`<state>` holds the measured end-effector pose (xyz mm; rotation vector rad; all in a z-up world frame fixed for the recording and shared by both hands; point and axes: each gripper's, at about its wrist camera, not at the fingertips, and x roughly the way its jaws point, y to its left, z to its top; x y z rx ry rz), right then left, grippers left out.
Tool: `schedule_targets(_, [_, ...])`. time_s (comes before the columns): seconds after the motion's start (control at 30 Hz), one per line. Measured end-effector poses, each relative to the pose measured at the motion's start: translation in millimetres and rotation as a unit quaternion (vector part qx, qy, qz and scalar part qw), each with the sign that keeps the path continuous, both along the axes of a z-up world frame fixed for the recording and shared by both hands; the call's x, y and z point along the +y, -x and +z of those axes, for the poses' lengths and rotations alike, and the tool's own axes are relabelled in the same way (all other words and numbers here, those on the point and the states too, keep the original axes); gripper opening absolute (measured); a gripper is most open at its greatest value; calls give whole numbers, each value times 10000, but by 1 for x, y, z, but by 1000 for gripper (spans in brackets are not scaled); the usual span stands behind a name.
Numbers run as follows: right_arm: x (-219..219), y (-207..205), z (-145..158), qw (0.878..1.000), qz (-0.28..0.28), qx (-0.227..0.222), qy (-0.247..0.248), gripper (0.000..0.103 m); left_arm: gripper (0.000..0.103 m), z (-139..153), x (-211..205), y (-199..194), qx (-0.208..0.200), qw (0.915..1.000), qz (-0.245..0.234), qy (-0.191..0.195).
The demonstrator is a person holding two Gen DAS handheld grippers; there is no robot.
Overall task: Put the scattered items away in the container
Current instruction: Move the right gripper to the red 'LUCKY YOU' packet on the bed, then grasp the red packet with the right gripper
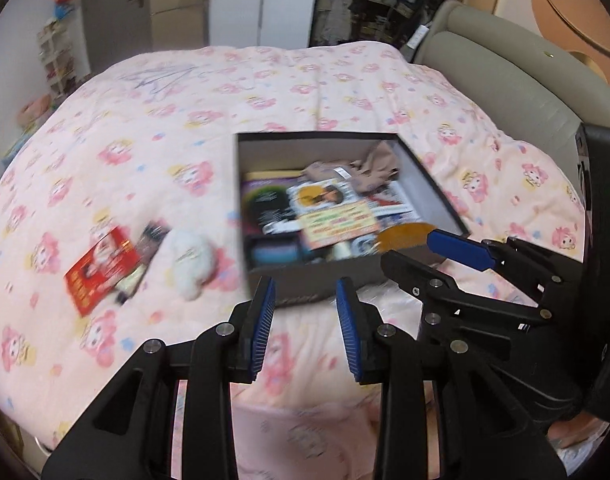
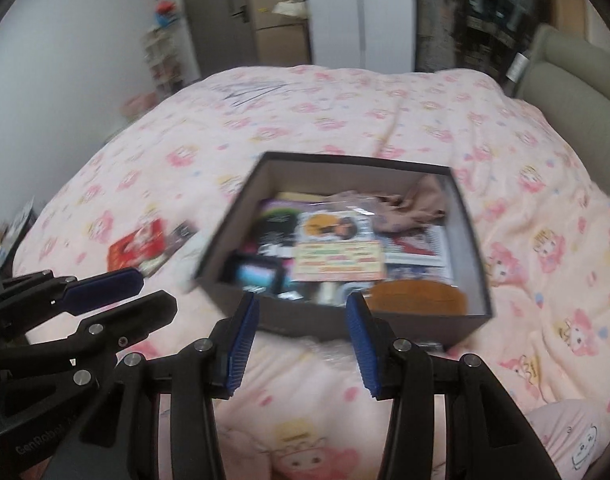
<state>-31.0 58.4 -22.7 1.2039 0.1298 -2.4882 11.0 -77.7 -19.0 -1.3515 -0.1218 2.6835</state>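
On one pink cartoon-print quilt point(image 1: 153, 132) sits one dark open-topped box point(image 2: 469, 240), the landmark, part-filled with cards, packets, a beige cloth point(image 2: 415, 206) and an orange disc point(image 2: 419, 298). Left of the box lie three loose items: one red packet point(image 1: 101, 270), one dark packet point(image 1: 151, 236) beside it, one white fluffy toy point(image 1: 191, 260) nearest the box. Two grippers hang just in front of the box: left gripper point(image 1: 305, 334) and right gripper point(image 2: 301, 346), both with jaws spread, nothing between them.
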Motion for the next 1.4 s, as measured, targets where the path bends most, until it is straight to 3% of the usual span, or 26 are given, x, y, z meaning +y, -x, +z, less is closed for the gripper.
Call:
schedule_targets(0.2, [-70,-22,-11,9982,543,-131,-225,41,31,-15,-63,-29,-111,9981,568,-188])
schedule_targets(0.33, [-112,-24,-21,9945,972,-385,-110,41,31,-24,-104,-43,-127,9942,993,-400])
schedule_targets(0.47, [-140,-17,-35,9887,1221,-846,183,41,31,-33,-135,-49,-105,9923,1137,-477])
schedule_targets(0.57, [-165,-18,-45,9879,1340,-786,-28,41,31,-45,-152,-46,-163,9927,1143,-336])
schedule_targets(0.63, [-176,-16,-54,9864,1417,-838,-31,41,31,-55,-166,-45,-189,9912,1227,-460])
schedule_targets(0.73, [-192,-1,-71,9799,1596,-1189,145,41,41,-70,-186,-40,-223,9876,1397,-684])
schedule_targets(0.93, [-227,56,-91,9820,1360,-1300,176,41,42,-109,-246,-13,-488,9717,2104,-955])
schedule_targets(1.1, [-256,102,-122,9802,1419,-1373,-176,41,42,-144,-292,17,-718,9609,2443,-1084])
schedule_targets(1.2, [-273,125,-136,9786,1485,-1395,-274,41,42,-159,-322,32,-721,9495,2670,-1479])
schedule_targets(1.4, [-302,158,-161,9773,1481,-1409,-557,43,42,-184,-336,60,-1037,9398,2862,-1553])
